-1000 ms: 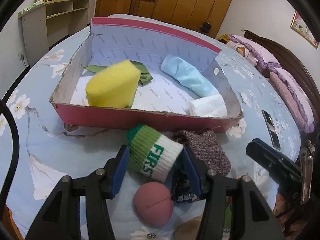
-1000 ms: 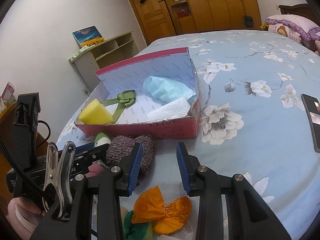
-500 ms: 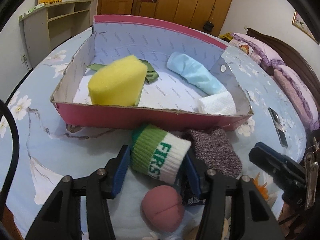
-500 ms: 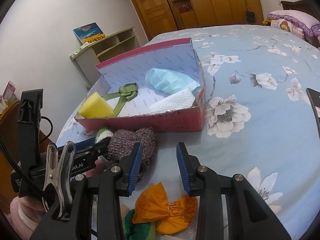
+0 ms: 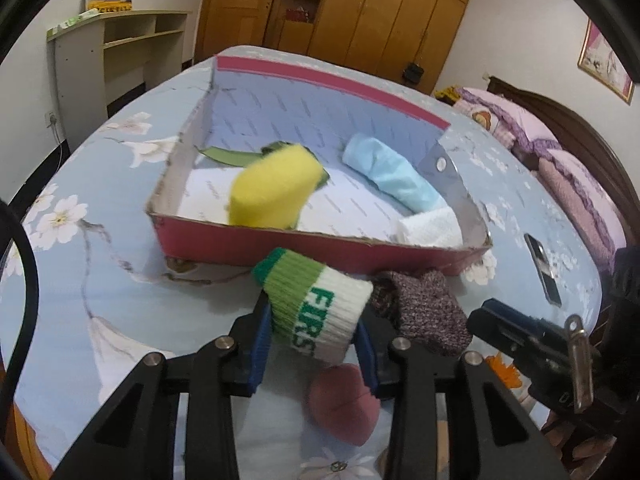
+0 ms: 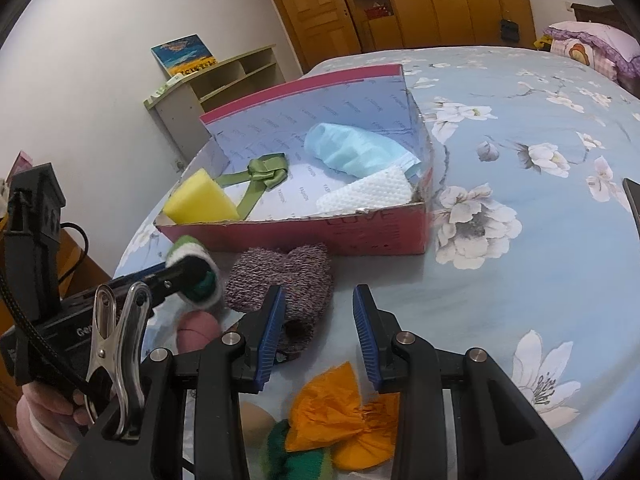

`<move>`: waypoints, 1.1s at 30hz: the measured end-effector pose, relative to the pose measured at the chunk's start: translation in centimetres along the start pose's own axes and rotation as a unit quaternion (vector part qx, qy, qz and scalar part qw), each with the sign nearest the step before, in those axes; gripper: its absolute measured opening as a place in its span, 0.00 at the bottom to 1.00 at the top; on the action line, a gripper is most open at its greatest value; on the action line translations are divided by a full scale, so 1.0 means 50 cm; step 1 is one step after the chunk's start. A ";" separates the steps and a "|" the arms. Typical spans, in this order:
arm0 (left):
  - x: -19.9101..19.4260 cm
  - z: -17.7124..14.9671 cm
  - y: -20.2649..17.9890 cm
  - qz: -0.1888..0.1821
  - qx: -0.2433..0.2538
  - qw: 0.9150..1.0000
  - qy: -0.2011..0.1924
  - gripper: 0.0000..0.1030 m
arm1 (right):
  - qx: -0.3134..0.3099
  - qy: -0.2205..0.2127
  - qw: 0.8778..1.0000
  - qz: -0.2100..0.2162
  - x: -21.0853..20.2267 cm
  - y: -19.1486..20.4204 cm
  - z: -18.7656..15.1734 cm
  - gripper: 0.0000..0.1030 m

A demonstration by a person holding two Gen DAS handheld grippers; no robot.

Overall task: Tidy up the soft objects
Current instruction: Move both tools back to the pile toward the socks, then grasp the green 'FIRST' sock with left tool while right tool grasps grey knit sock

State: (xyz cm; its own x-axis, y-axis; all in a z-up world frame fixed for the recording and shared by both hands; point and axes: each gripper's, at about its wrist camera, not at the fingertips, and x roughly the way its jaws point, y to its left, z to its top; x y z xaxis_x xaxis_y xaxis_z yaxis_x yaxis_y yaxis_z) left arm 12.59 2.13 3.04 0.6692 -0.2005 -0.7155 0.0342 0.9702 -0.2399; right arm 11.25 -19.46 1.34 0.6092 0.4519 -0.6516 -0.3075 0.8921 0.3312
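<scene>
A green and white knit sock [image 5: 316, 308] sits between the pads of my left gripper [image 5: 312, 320]. The jaws are closing and the pads press its sides, holding it just above the bed in front of the red box [image 5: 280, 244]. Beneath it lies a pink ball [image 5: 344, 400], with a purple knit sock [image 5: 424, 312] to its right. In the right wrist view my right gripper [image 6: 318, 312] hangs open and empty over the bed, the purple knit sock [image 6: 280, 280] just ahead to its left. An orange cloth [image 6: 344, 416] lies under it.
The red box [image 6: 360, 228] holds a yellow sponge [image 5: 272, 192], a green ribbon [image 6: 264, 172], a blue cloth [image 5: 392, 176] and a white cloth [image 5: 432, 228]. A phone [image 5: 542, 272] lies on the floral bedsheet to the right. A shelf unit and wardrobe stand beyond the bed.
The left jaws have narrowed onto the green and white sock, and the gripper has moved a little toward the box with it. The right gripper has stayed put.
</scene>
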 end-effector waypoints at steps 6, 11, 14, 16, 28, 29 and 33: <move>-0.024 -0.003 0.026 0.008 -0.010 1.000 -0.015 0.37 | -0.018 0.018 1.000 0.005 0.018 0.026 0.011 0.56; -0.034 -0.014 0.055 0.014 -0.028 0.999 -0.012 0.37 | -0.048 0.046 0.998 0.003 0.050 0.055 0.010 0.56; -0.043 -0.018 0.071 0.017 -0.035 0.999 -0.014 0.37 | -0.058 0.048 0.997 0.007 0.060 0.071 0.007 0.56; -0.048 -0.021 0.077 0.016 -0.038 0.999 -0.014 0.37 | -0.062 0.047 0.997 0.005 0.065 0.077 0.005 0.56; -0.051 -0.032 0.065 0.007 -0.030 0.999 -0.010 0.37 | -0.067 0.000 0.998 -0.006 0.035 0.088 0.010 0.13; -0.053 -0.032 0.062 0.006 -0.028 1.000 -0.010 0.37 | -0.065 -0.003 0.998 -0.004 0.031 0.087 0.009 0.12; -0.063 -0.031 0.044 0.003 -0.015 1.000 -0.014 0.37 | -0.065 -0.010 0.998 0.004 0.017 0.086 0.008 0.10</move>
State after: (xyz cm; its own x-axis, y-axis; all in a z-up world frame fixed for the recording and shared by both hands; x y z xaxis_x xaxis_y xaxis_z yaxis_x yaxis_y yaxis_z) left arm 9.42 4.70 3.77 0.6905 -0.1898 -0.6980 0.0071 0.9667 -0.2558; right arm 10.74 -15.26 2.49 0.6205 0.4605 -0.6347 -0.4038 0.8815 0.2448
